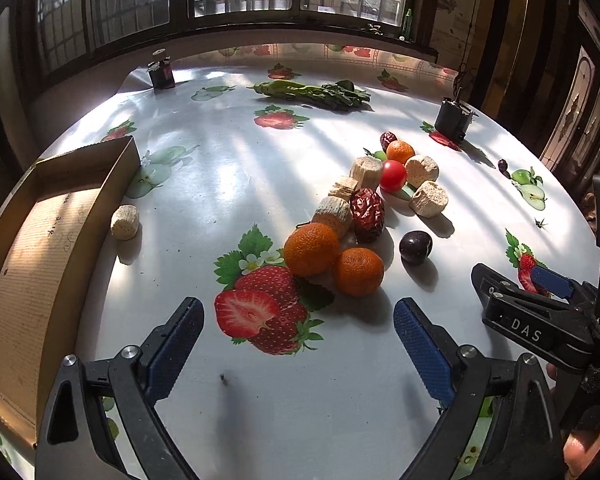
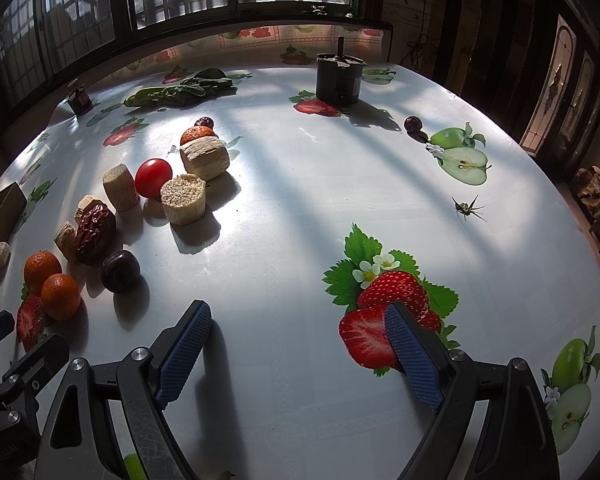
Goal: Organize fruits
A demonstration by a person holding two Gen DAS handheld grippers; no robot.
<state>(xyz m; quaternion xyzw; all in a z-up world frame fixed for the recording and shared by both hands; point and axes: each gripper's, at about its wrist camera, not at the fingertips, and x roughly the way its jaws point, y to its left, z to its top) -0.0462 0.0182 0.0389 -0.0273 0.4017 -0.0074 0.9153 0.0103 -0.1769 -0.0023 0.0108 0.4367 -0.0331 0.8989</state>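
A cluster of fruit lies mid-table: two oranges, a dark plum, a wrinkled red date, a red cherry tomato, a third orange and several pale sugarcane chunks. One more chunk rests beside the cardboard box at the left. My left gripper hovers open just short of the oranges, nothing between its blue pads. My right gripper is open over bare tablecloth, right of the plum and oranges.
Leafy greens lie at the far side. Two dark weights stand on the printed tablecloth. A small dark fruit sits alone at the right, and an insect-like speck is on the cloth. Windows are behind.
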